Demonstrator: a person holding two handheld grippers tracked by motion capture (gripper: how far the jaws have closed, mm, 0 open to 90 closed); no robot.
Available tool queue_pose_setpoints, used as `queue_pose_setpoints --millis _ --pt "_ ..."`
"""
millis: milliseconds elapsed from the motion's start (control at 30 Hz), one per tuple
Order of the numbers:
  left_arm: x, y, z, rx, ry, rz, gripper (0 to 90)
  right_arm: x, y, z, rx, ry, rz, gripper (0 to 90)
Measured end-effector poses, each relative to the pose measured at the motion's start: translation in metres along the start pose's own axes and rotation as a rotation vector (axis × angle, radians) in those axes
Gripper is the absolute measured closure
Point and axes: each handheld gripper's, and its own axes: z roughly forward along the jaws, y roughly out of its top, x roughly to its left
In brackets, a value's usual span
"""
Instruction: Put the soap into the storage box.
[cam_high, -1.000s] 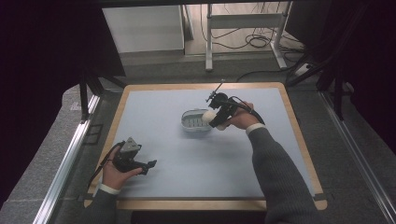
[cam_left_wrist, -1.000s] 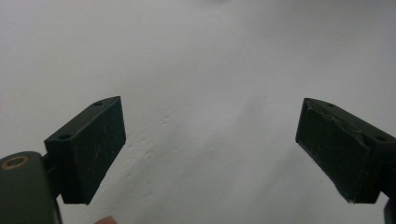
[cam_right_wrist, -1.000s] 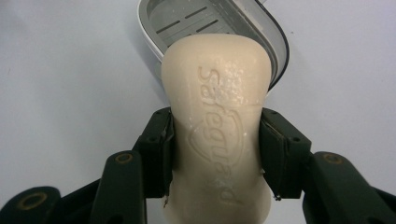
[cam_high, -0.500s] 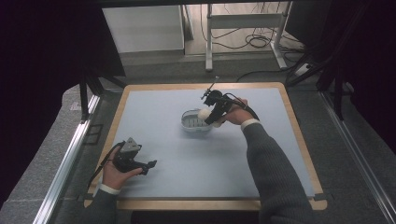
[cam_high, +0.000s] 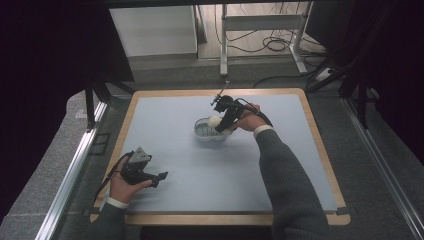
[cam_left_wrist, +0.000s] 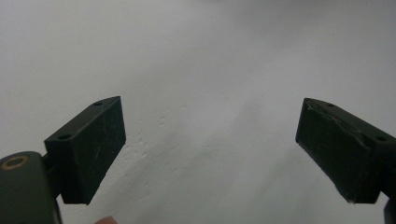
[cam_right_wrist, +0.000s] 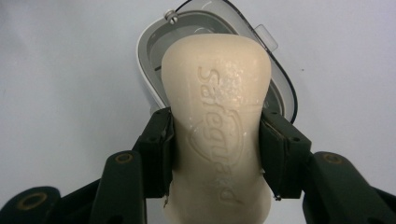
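Soap bar (cam_right_wrist: 218, 126), cream coloured with raised lettering on its face, is pinched at its narrow middle by the right gripper (cam_right_wrist: 215, 149), both black jaws pressed tight against its sides. It hangs right above a white oval soap dish (cam_right_wrist: 149, 51) that sits on the pale blue mat (cam_high: 210, 170), around the middle toward the far side. Can't tell if the bar touches the dish. Left gripper (cam_left_wrist: 210, 144) is down at the near left corner of the mat, jaws spread wide apart, nothing in them, just plain mat beneath.
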Motion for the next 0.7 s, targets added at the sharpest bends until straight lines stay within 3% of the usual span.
queue_pose_setpoints --millis 300,467,567,700 --pt "0.000 0.000 0.000 0.000 -0.001 0.000 8.9 -0.003 0.009 0.008 -0.009 0.018 -0.026 49.7" --pt "0.000 0.000 -0.001 -0.002 0.001 -0.001 8.9 -0.005 0.014 0.019 0.014 0.024 -0.054 49.7" --pt "0.001 0.000 -0.001 -0.002 0.001 0.000 8.9 -0.005 0.017 0.023 0.024 0.018 -0.094 49.7" --pt "0.001 0.000 -0.001 -0.002 0.002 0.001 8.9 -0.007 0.020 0.027 0.017 0.022 -0.101 49.7"
